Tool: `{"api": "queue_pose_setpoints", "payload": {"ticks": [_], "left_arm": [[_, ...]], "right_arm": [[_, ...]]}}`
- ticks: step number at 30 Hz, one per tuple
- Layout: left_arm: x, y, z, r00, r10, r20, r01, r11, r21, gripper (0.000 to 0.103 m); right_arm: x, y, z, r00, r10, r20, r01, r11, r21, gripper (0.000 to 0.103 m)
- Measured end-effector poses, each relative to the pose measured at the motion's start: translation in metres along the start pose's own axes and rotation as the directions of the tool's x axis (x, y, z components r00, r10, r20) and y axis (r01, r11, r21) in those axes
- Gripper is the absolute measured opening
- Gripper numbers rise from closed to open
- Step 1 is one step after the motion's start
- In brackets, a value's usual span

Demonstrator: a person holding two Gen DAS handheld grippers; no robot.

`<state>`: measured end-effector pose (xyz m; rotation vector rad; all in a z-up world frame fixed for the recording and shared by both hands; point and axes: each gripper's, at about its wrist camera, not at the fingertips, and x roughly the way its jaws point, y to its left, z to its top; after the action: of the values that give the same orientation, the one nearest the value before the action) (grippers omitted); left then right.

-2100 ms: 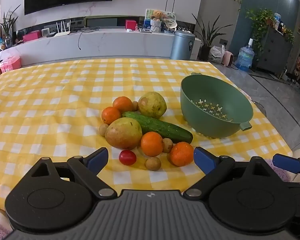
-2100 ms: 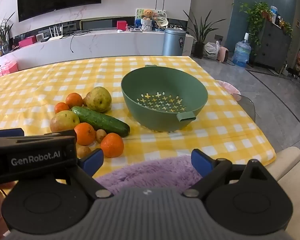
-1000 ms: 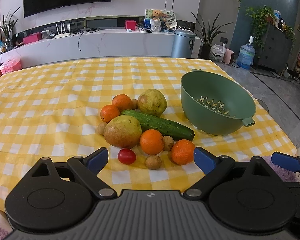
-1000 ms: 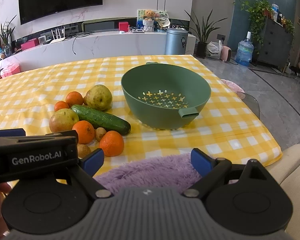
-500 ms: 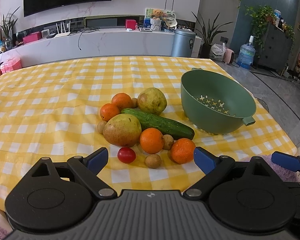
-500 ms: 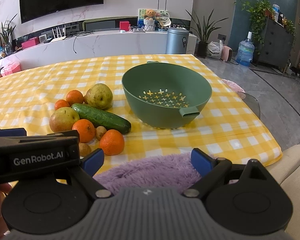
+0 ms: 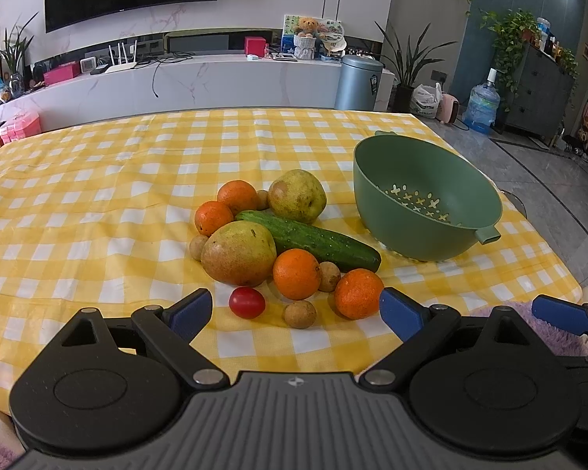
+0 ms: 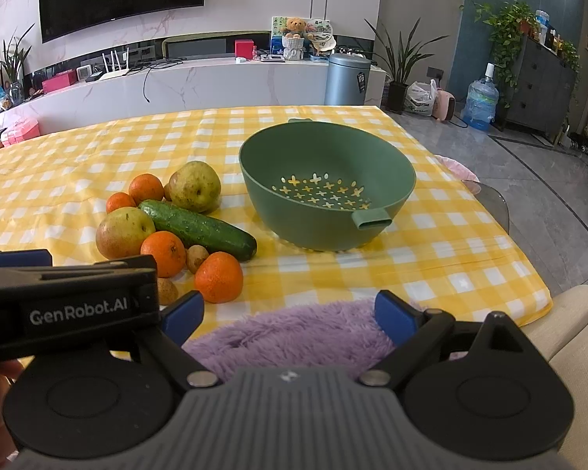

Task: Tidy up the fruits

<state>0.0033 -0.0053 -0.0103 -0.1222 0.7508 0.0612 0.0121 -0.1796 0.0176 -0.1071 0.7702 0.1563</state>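
Observation:
A pile of produce lies on the yellow checked tablecloth (image 7: 98, 196): two pears (image 7: 238, 253), several oranges (image 7: 296, 273), a cucumber (image 7: 307, 239), a cherry tomato (image 7: 247, 302) and small brown fruits (image 7: 300, 314). An empty green colander bowl (image 7: 466, 211) stands to their right. My left gripper (image 7: 296, 309) is open and empty, just short of the tomato. My right gripper (image 8: 290, 313) is open and empty over a purple fluffy cushion (image 8: 294, 333) at the table's near edge; the bowl (image 8: 372, 168) and the nearest orange (image 8: 218, 277) lie ahead of it.
The left gripper's body (image 8: 66, 305) fills the lower left of the right wrist view. The table's right edge drops to a grey floor (image 7: 548, 180). A beige chair (image 8: 568, 329) stands at the near right. A white counter (image 7: 176, 82) runs behind the table.
Both grippers have drifted slightly toward the table; the fruit and bowl appear a little nearer. Nothing was taken hold of, and both stay open.

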Motion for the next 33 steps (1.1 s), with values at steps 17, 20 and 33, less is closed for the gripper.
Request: {"api": "queue_pose_setpoints", "payload": {"ticks": [17,20,33], "left_arm": [[0.004,-0.001,-0.003,1.0,-0.01,-0.012,0.01,1.0,-0.003,0.103],[0.004,-0.001,-0.003,1.0,-0.01,-0.012,0.01,1.0,-0.003,0.103],[-0.005,0.01,0.006,0.997,-0.052,0.06,0.053,0.999,-0.013,0.103]], "right_arm": [[0.001,0.001,0.0,1.0,-0.001,-0.001,0.001,1.0,-0.004,0.091],[0.001,0.001,-0.001,1.0,-0.002,-0.001,0.002,1.0,-0.005,0.091],[-0.007,-0.001,0.003,0.999,0.036,0.039,-0.037,0.999,0.018,0.091]]}}
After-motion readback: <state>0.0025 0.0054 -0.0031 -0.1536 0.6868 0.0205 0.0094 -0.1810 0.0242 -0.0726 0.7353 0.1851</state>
